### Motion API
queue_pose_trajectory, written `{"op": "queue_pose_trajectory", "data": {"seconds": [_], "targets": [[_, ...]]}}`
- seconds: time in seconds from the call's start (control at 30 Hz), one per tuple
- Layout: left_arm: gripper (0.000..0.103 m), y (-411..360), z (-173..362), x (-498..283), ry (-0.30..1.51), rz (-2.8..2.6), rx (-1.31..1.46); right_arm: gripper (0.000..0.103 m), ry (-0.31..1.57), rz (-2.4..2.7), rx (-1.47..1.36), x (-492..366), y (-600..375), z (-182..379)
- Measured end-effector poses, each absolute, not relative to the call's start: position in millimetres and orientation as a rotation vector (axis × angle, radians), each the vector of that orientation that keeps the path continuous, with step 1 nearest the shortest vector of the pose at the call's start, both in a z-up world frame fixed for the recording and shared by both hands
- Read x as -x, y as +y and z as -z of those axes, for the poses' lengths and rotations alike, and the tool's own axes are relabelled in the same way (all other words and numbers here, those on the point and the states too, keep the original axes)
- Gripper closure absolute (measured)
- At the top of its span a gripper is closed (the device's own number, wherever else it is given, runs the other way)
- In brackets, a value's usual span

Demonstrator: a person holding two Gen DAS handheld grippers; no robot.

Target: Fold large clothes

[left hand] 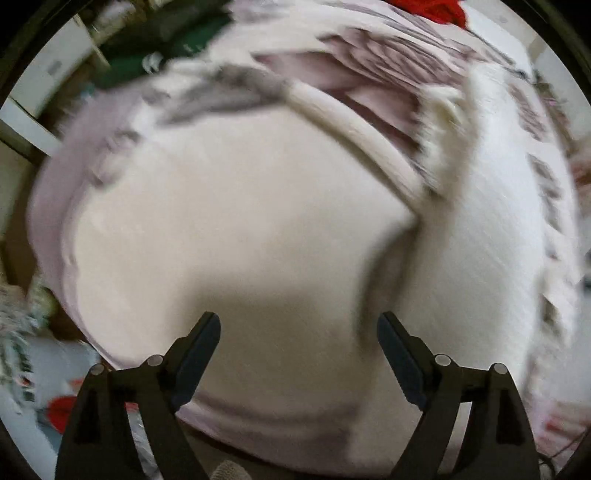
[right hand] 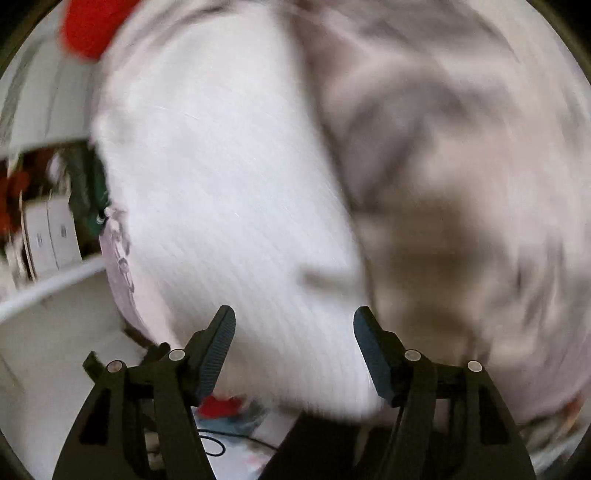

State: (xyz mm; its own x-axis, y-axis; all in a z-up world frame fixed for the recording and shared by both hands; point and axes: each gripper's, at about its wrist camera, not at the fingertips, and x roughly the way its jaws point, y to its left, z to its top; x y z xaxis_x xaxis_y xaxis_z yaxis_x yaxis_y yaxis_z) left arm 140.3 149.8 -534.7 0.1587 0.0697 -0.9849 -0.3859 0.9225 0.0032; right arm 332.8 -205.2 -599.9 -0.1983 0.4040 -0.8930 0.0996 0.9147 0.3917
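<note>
A large cream-white knit garment (left hand: 240, 206) lies spread over a pale pink patterned cloth (left hand: 373, 62), with a ribbed band (left hand: 354, 129) crossing its upper part. My left gripper (left hand: 299, 325) hangs just above it, jaws wide apart and empty. In the right wrist view the same white garment (right hand: 229, 192) fills the left and middle, with a greyish-pink folded part (right hand: 450, 155) to the right. My right gripper (right hand: 294, 319) is open and empty over the white knit. Both views are motion-blurred.
A red cloth (left hand: 432, 9) lies at the far edge; it also shows in the right wrist view (right hand: 88, 29). A dark green item (left hand: 147, 55) and white boxes (right hand: 48, 229) sit off to the side. A black cable (right hand: 218, 446) lies below.
</note>
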Motion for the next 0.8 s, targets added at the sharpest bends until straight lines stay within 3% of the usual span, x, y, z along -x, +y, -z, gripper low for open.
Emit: {"op": "queue_pose_trajectory", "data": {"seconds": [0.13, 0.2, 0.27, 0.37, 0.5, 0.63, 0.8], "targets": [[0.017, 177, 600, -164, 1.432, -0.467, 0.191, 0.041, 1.675, -0.489, -0.153, -418, -89, 593], [0.009, 199, 630, -166, 1.466, -0.476, 0.248, 0.071, 1.727, -0.511, 0.015, -455, -25, 622], [0.0, 213, 637, -165, 1.43, -0.477, 0.299, 0.073, 1.777, -0.489, 0.225, -471, 23, 661], [0.0, 222, 643, -160, 1.396, -0.446, 0.34, 0.073, 1.794, -0.427, 0.402, -463, 42, 709], [0.0, 232, 649, -146, 1.291, -0.429, 0.402, 0.073, 1.842, -0.374, 0.415, -478, 61, 718], [0.0, 236, 633, -150, 1.357, -0.429, 0.375, 0.073, 1.921, -0.402, 0.382, -489, 55, 690], [0.0, 217, 560, -164, 1.28, -0.458, 0.127, 0.072, 1.799, -0.498, 0.068, -501, -15, 603]]}}
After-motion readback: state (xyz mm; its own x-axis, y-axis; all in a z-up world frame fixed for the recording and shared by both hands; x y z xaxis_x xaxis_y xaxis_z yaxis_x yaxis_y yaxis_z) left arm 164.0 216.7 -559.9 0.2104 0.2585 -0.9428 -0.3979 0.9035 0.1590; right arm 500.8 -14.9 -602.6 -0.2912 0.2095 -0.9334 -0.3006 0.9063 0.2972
